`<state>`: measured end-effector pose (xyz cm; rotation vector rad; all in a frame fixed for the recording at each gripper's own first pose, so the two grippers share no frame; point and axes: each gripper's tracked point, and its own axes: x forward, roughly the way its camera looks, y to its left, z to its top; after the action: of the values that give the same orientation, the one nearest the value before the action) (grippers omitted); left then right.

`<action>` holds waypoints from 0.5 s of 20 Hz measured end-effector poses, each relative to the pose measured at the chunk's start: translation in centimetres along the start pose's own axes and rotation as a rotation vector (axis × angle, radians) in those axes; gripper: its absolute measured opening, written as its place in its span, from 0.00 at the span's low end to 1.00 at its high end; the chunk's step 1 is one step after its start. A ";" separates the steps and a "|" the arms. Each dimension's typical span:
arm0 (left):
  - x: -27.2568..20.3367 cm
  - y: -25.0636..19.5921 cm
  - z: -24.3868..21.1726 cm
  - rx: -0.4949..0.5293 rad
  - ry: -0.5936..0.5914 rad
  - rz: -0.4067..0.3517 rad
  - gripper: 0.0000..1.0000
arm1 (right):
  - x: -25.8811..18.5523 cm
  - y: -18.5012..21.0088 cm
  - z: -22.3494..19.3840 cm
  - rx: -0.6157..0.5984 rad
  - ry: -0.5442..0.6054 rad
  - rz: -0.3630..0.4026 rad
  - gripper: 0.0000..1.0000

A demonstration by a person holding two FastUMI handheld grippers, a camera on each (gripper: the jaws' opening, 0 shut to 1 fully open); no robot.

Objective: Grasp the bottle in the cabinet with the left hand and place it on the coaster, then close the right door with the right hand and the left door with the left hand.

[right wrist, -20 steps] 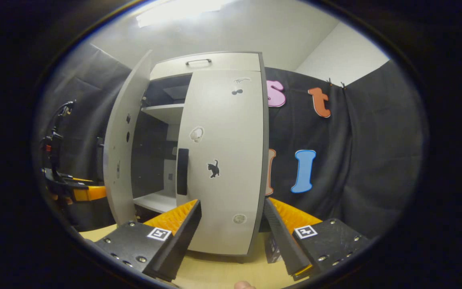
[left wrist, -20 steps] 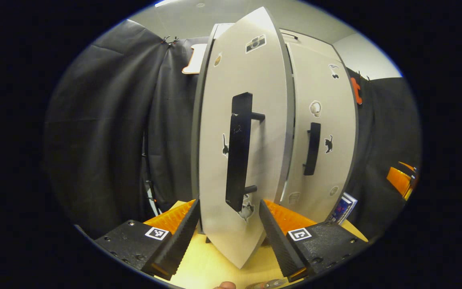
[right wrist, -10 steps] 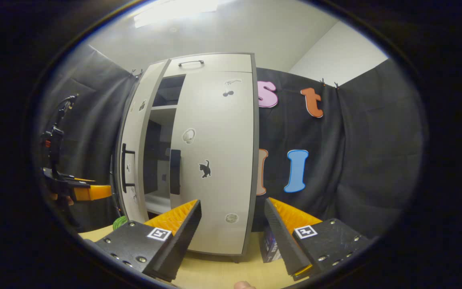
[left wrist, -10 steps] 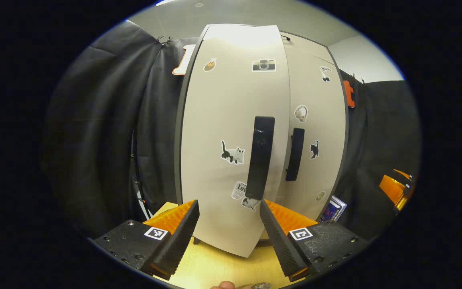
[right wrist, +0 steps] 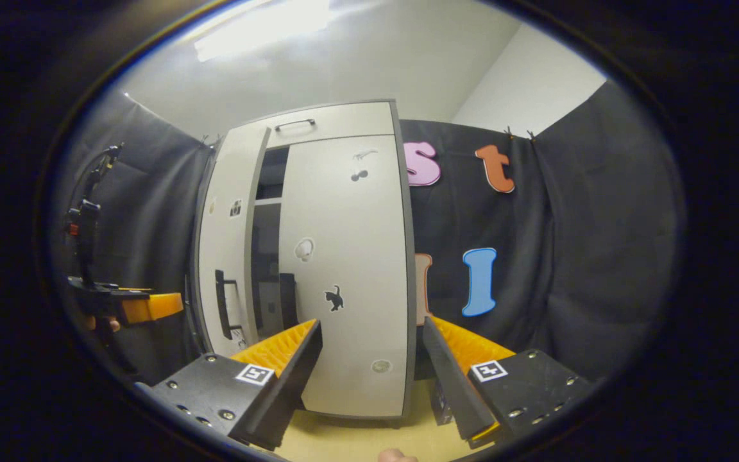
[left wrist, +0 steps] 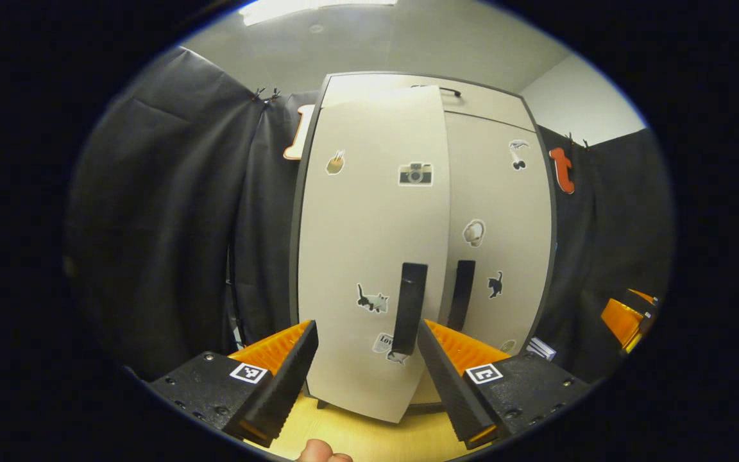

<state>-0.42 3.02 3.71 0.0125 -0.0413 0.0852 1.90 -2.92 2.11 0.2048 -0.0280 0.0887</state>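
Observation:
The pale grey cabinet stands on the wooden table. In the right gripper view its right door (right wrist: 344,276) lies shut, while the left door (right wrist: 225,250) stands a little ajar, a dark strip of the inside showing between them. In the left gripper view the left door (left wrist: 369,244) faces me with its black handle (left wrist: 408,308) beside the right door's handle (left wrist: 462,301). My left gripper (left wrist: 366,359) is open, a short way in front of that door, touching nothing. My right gripper (right wrist: 373,359) is open before the right door. The left gripper (right wrist: 135,307) also appears at the far left there.
A small printed box (left wrist: 539,348) leans by the cabinet's right foot, also seen low as the box (right wrist: 440,404). The right gripper (left wrist: 626,314) sits at the far right edge. Light wooden tabletop (left wrist: 356,439) runs under the cabinet. Black cloth walls surround it.
The left door has swung from wide open to almost shut. My left gripper has drawn back from it. The right door stayed shut and the right gripper barely shifted.

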 end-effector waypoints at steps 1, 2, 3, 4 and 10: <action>-0.1 -0.7 0.2 0.005 -0.008 -0.011 0.93 | -0.1 -0.3 -0.1 0.000 0.003 -0.002 0.96; -0.1 -1.3 0.2 0.007 -0.011 -0.019 0.96 | -0.2 -0.6 -0.1 -0.004 0.005 -0.005 0.96; -0.1 -1.8 0.1 0.009 -0.008 -0.027 0.93 | -0.2 -0.9 -0.3 -0.013 0.007 -0.007 0.96; -0.1 -2.4 -0.1 0.012 -0.002 -0.034 0.96 | -0.3 -1.2 -0.3 -0.025 0.009 -0.009 0.93; 0.0 -3.7 -1.4 0.017 0.032 -0.055 0.97 | -0.8 -2.0 -0.5 -0.061 0.011 -0.013 0.95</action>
<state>-0.02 -0.67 2.31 0.0290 -0.0081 0.0313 1.31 -4.85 1.15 0.1431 -0.0188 0.0758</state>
